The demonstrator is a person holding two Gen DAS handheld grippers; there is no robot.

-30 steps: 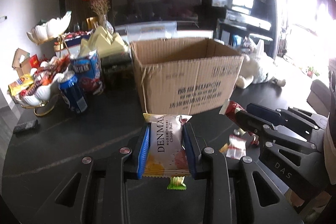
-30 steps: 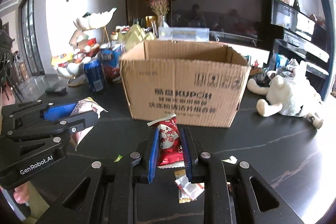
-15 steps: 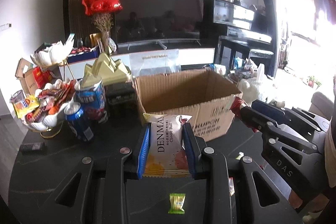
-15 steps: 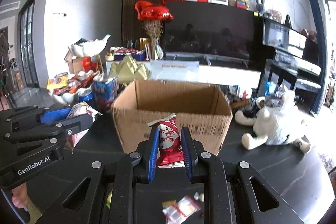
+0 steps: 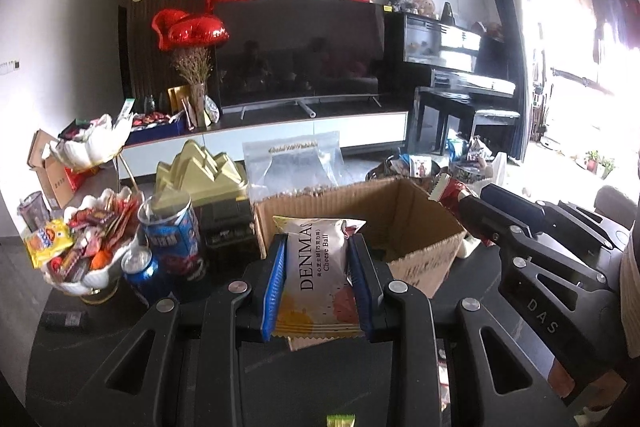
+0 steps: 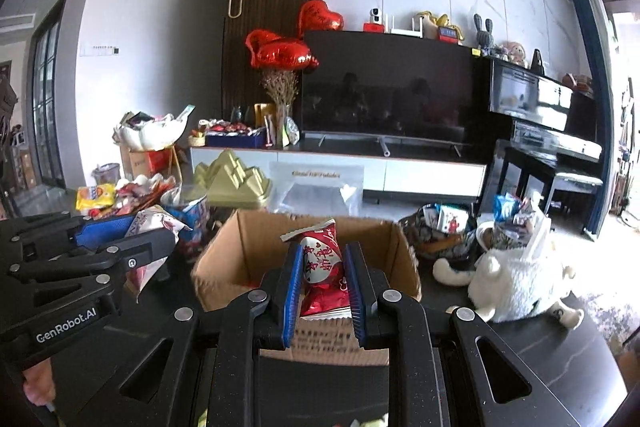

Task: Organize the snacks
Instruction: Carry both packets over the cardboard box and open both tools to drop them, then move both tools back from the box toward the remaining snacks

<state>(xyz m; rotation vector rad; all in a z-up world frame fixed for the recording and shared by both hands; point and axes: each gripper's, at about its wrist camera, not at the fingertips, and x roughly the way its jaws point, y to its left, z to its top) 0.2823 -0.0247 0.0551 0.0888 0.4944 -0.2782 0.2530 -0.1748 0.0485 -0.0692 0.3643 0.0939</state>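
My left gripper (image 5: 318, 247) is shut on a white and orange Denmas cheese ball packet (image 5: 316, 275) and holds it high, just before the near left rim of the open cardboard box (image 5: 416, 223). My right gripper (image 6: 322, 255) is shut on a red snack packet (image 6: 323, 275) and holds it above the near rim of the same box (image 6: 224, 267). Each gripper shows in the other's view, the right one (image 5: 460, 199) at the box's right corner, the left one (image 6: 132, 231) left of the box.
A white bowl of snacks (image 5: 80, 247), a blue can (image 5: 142, 273) and a blue snack tub (image 5: 170, 227) stand left of the box. A gold box (image 5: 200, 173) and a clear pouch (image 5: 292, 163) stand behind. A white plush toy (image 6: 516, 279) lies right. A green candy (image 5: 340, 420) lies on the dark table.
Both grippers have risen with their packets and moved forward to the box, so I now look down into its open top. The table and loose candies have dropped low.
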